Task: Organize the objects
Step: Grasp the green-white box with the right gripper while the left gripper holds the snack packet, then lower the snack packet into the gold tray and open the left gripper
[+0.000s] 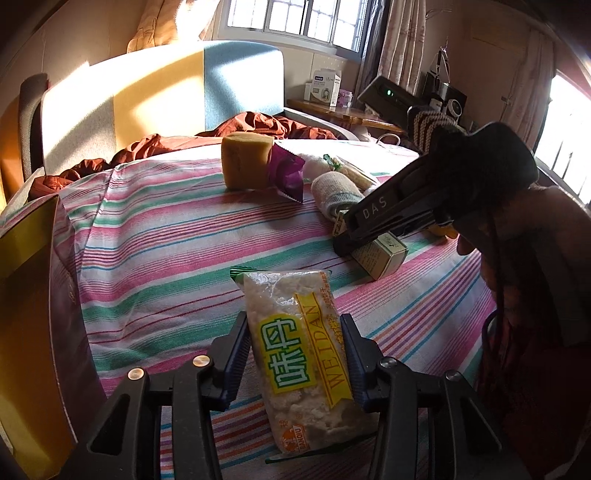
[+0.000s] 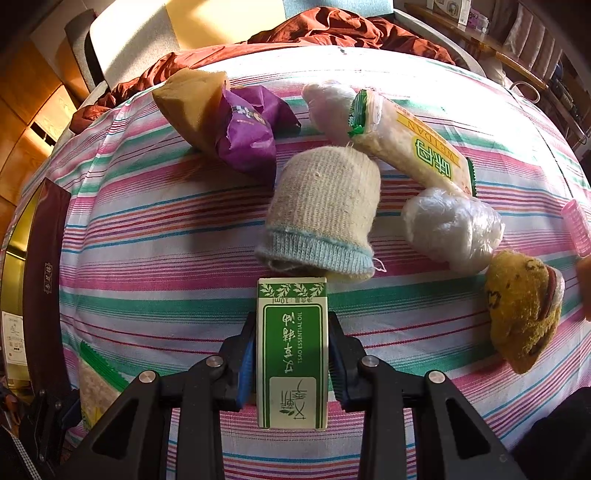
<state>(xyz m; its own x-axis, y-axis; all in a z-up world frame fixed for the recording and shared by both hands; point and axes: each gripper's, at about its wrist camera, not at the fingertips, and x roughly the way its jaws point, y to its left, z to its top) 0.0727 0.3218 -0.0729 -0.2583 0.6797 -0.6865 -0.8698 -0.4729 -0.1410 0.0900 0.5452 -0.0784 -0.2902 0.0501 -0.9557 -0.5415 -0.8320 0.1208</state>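
My left gripper (image 1: 293,328) is shut on a clear Weidan rice-cracker packet (image 1: 303,358) and holds it over the striped cloth (image 1: 155,236). My right gripper (image 2: 291,328) is shut on a small green and white essential-oil box (image 2: 291,350); it also shows in the left wrist view (image 1: 384,254) under the right gripper's body. Ahead of the right gripper lie a knitted glove (image 2: 325,218), a second Weidan packet (image 2: 413,144), a purple snack bag (image 2: 247,129), a tan sponge (image 2: 192,103), a clear plastic bundle (image 2: 450,229) and a yellow plush toy (image 2: 524,310).
A yellow and dark red box (image 1: 26,332) stands at the left edge of the bed; it also shows in the right wrist view (image 2: 40,295). A rust-red blanket (image 2: 332,29) lies at the far side. A pink roller (image 2: 576,225) sits at the right edge.
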